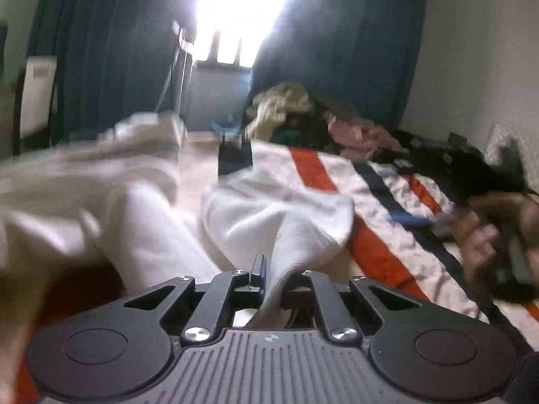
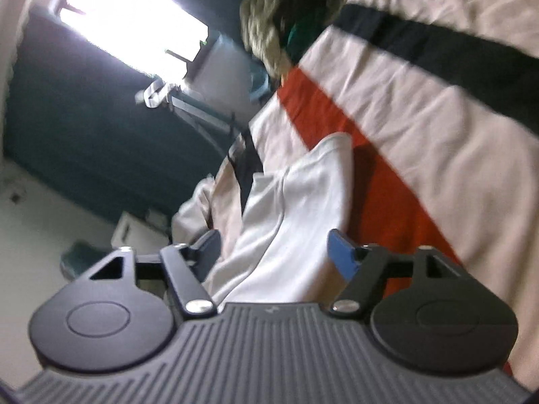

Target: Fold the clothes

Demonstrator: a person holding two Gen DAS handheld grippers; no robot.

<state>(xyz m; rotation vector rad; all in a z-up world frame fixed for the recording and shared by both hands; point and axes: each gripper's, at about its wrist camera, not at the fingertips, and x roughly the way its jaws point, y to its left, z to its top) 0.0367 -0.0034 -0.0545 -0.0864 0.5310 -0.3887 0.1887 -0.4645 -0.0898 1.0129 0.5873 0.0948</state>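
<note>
The left gripper (image 1: 271,281) has its fingers closed tight on a fold of a white garment (image 1: 269,215), the cloth pinched between them and rising in a ridge ahead of the tool. From that pinch the garment spreads over the near part of the bed (image 1: 343,168), partly lifted, with a large blurred mass of it to the left, close to the bed's left edge. In the right wrist view the right gripper (image 2: 274,252) is rolled to one side, so the bed runs slantwise across the picture. Its fingers stand partly apart with the white garment (image 2: 303,202) lying between them; the cloth runs close along the dark left finger (image 2: 209,245), but whether either pad presses on it cannot be told. The bed carries a cover striped white, orange and black. At the bed's far end lies a heap of clothes (image 1: 286,104), pale yellow, pink and dark pieces mixed together. By the right edge, in the left wrist view, a hand (image 1: 485,235) holds the right tool, much blurred. Beyond the bed hang blue curtains (image 1: 111,50) on either side of a bright window (image 1: 242,10).
</note>
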